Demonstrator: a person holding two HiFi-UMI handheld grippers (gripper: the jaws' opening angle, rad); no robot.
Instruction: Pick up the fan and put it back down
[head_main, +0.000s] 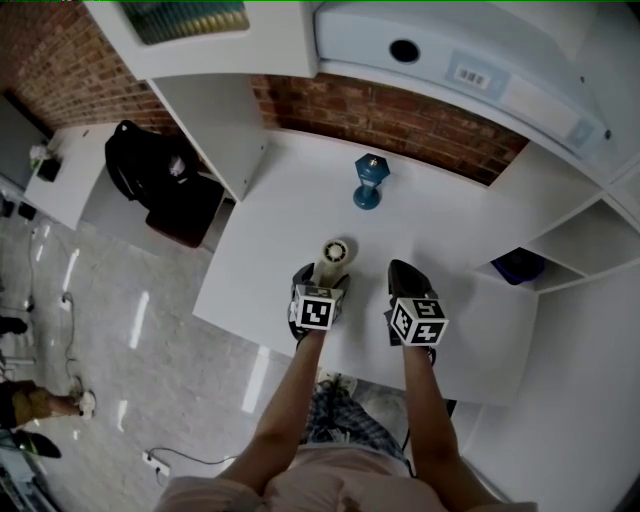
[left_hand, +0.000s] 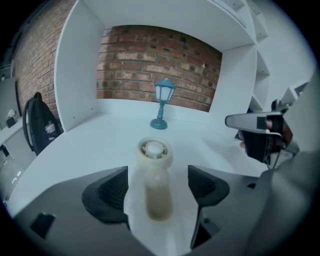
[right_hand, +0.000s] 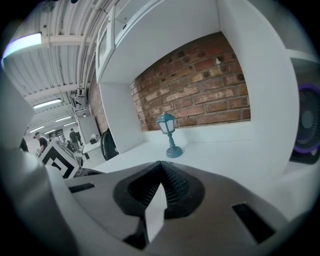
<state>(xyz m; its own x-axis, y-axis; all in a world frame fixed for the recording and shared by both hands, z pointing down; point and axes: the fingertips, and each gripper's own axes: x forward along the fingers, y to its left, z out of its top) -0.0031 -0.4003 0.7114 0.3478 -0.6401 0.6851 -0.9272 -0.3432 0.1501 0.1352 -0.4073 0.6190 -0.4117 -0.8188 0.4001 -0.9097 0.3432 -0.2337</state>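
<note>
The fan (head_main: 334, 254) rests on the white table (head_main: 450, 230) at the lower middle of the head view, between the released jaws of the left hand-held gripper (head_main: 325, 278), pads clear of it. Just right, the right hand-held gripper (head_main: 405, 272) is clenched, empty

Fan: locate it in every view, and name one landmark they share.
Head view: fan on the table, lower centre.
Left gripper view: lower centre, between the left tool's open jaws.
Right gripper view: not in it.
Shared landmark: blue lamp, in all three.

place: office | cues: white desk (head_main: 280, 230); brick wall (head_main: 420, 125); ceiling strip lights (right_hand: 47, 104)
</note>
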